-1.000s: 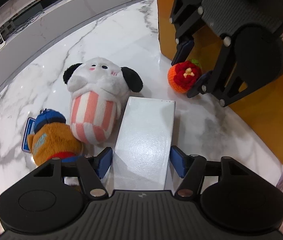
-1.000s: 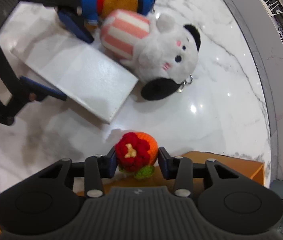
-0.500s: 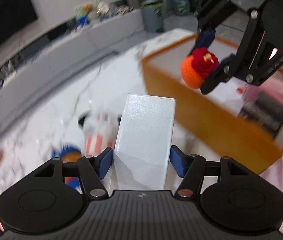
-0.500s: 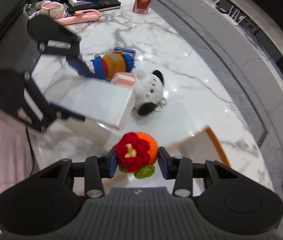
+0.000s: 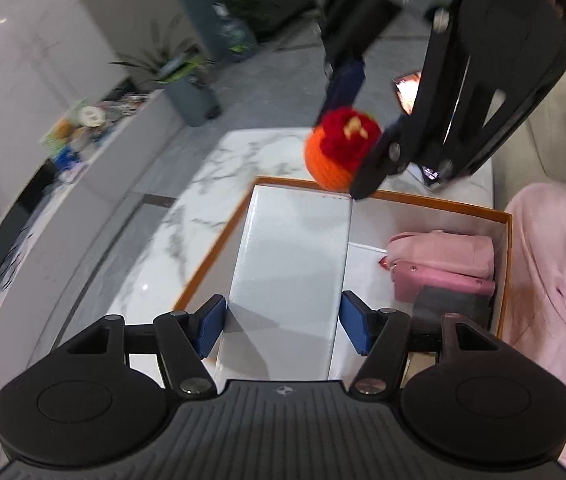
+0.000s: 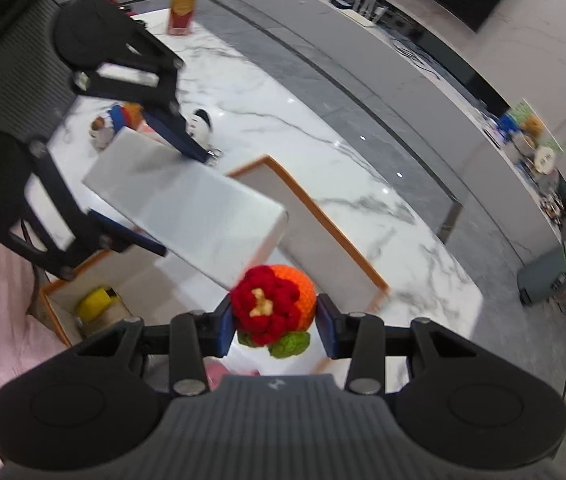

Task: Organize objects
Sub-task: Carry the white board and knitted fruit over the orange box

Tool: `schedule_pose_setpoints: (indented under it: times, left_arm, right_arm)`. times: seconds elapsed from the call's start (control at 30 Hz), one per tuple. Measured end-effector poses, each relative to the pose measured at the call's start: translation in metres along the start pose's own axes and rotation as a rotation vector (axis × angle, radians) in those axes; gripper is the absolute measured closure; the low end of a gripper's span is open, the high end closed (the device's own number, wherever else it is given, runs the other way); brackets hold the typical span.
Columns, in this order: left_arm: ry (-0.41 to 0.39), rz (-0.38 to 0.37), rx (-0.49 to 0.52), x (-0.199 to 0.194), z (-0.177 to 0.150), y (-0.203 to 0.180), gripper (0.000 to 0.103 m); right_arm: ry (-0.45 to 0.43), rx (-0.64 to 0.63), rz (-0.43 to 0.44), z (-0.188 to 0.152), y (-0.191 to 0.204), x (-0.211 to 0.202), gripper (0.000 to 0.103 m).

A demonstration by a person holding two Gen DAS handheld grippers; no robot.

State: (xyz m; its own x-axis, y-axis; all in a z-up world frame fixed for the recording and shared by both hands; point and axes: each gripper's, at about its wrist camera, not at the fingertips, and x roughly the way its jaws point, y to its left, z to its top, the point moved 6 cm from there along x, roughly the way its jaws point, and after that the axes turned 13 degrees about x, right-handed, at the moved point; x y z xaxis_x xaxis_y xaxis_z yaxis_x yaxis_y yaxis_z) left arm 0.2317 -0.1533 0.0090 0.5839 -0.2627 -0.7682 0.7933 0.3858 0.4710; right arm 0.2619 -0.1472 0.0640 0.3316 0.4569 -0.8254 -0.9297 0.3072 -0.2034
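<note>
White box: I hold a flat white box [image 5: 291, 264] in my left gripper [image 5: 283, 326], lifted over the open orange-rimmed storage box [image 5: 507, 240], its far end reaching out toward the far rim.
White box handling: it looks stiff, smooth and light; I judge the glossy faces could slip, so the blue pads [image 5: 212, 326] on the two long sides near the near end are the sensible hold.
Crochet ball: my right gripper [image 6: 273, 322] carries an orange crochet ball with a red flower [image 6: 273, 306], also raised above the storage box.
Crochet ball handling: soft, squashy and very light; it should give under the pads and not crack.
Left jaws: set wide apart, clamped on the white box.
Right jaws: set narrower, pressed on either side of the crochet ball.
Inside the storage box: a pink pouch [image 5: 441, 260] lies at the right in the left view; something yellow [image 6: 95, 300] sits in a corner in the right view.
Open room: the white floor to the left of the pouch looks free.
Edges: the white box's far corner is just beside the crochet ball, so I would keep the two grippers apart.
Table: plush toys [image 6: 123, 114] and a bottle [image 6: 182, 4] remain on the marble table [image 6: 343, 168].
</note>
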Motion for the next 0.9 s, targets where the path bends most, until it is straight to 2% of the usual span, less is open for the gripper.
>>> schedule_pose_setpoints:
  times: [0.13, 0.37, 0.47, 0.63, 0.77, 0.9]
  left_arm:
    - [0.048, -0.082, 0.08, 0.047, 0.011, -0.015, 0.031]
    - [0.16, -0.201, 0.166, 0.108, -0.011, -0.03, 0.031]
    - [0.195, -0.233, 0.193, 0.125, -0.021, -0.032, 0.031]
    - [0.2, -0.305, 0.154, 0.146, -0.027, -0.027, 0.03]
    - [0.216, -0.347, 0.202, 0.157, -0.033, -0.034, 0.031]
    - [0.239, -0.412, 0.195, 0.165, -0.041, -0.037, 0.031]
  right_arm:
    - [0.019, 0.044, -0.007, -0.019, -0.014, 0.01, 0.06]
    - [0.035, 0.095, 0.028, -0.032, -0.022, 0.04, 0.059]
    - [0.038, 0.09, 0.053, -0.038, -0.022, 0.044, 0.059]
    - [0.046, 0.093, 0.094, -0.036, -0.02, 0.057, 0.06]
    - [0.057, 0.082, 0.11, -0.033, -0.018, 0.077, 0.059]
    - [0.082, 0.093, 0.117, -0.034, -0.02, 0.093, 0.059]
